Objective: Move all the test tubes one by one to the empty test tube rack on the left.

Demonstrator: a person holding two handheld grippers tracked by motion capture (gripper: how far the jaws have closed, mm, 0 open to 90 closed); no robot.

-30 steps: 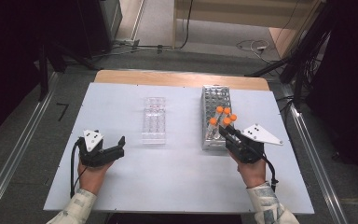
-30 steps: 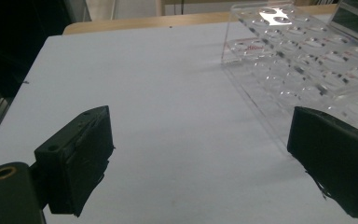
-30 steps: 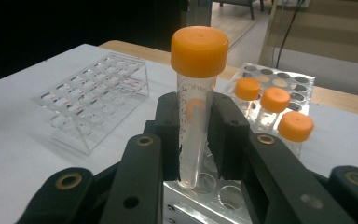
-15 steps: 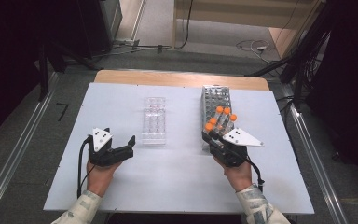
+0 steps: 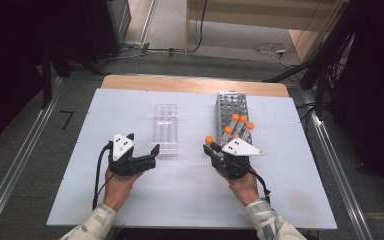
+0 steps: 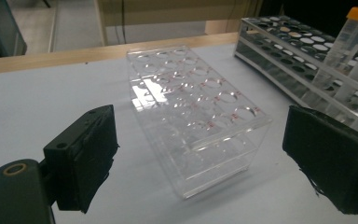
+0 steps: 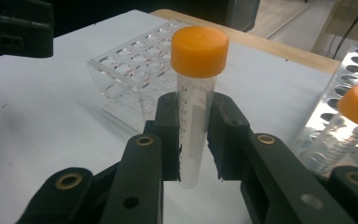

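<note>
Right gripper (image 7: 193,140) clamps tube (image 7: 196,116) upright, orange cap up; its view resolves graduations; left gripper (image 6: 214,158) released

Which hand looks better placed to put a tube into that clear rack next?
The right. The right gripper is already shut on an orange-capped tube, with the clear rack just beyond it. The left gripper is open and empty in front of the rack, likelier to steady it.

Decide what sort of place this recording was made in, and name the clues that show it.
Probably a laboratory or test bench: a clear tube rack and a metal tube rack stand on a white table, and the right gripper holds an orange-capped tube.
</note>
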